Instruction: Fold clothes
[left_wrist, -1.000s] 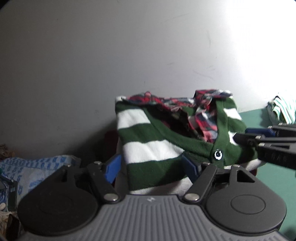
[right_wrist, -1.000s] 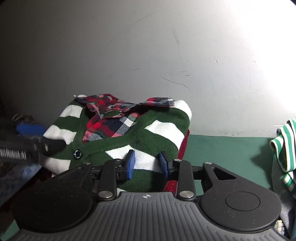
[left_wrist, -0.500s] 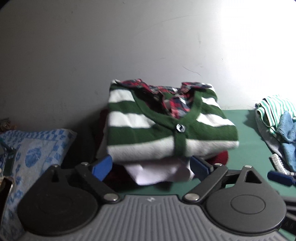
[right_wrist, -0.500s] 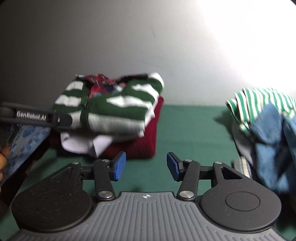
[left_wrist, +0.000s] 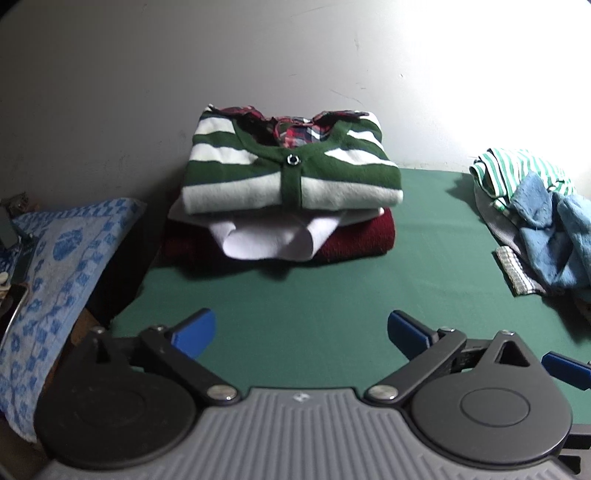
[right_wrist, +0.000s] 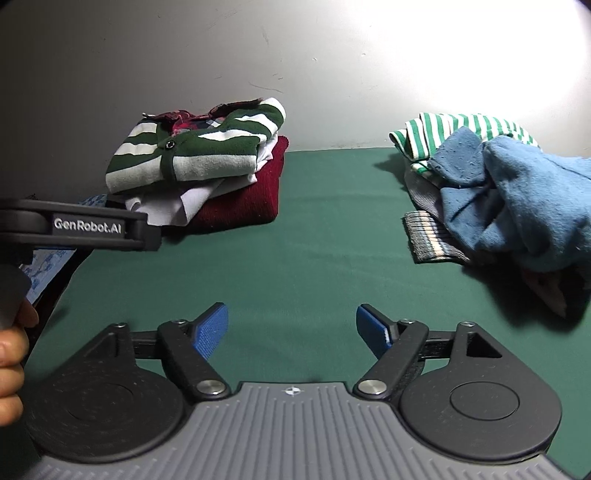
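A folded green-and-white striped cardigan with a plaid collar tops a stack at the back left, over a white garment and a dark red sweater. An unfolded heap lies at the right: a green-striped shirt and a blue garment. My left gripper hovers over bare green cloth in front of the stack, jaws still opening, nothing between them. My right gripper is also opening over the cloth, empty.
The green-covered table meets a grey wall behind. A blue patterned cloth lies off the table's left edge. In the right wrist view the left gripper's body and a person's hand sit at the left.
Both grippers have let go of the striped cardigan, pulled back from the stack and opened wide. The cardigan now rests folded on top, and the heap at the right has come into view.
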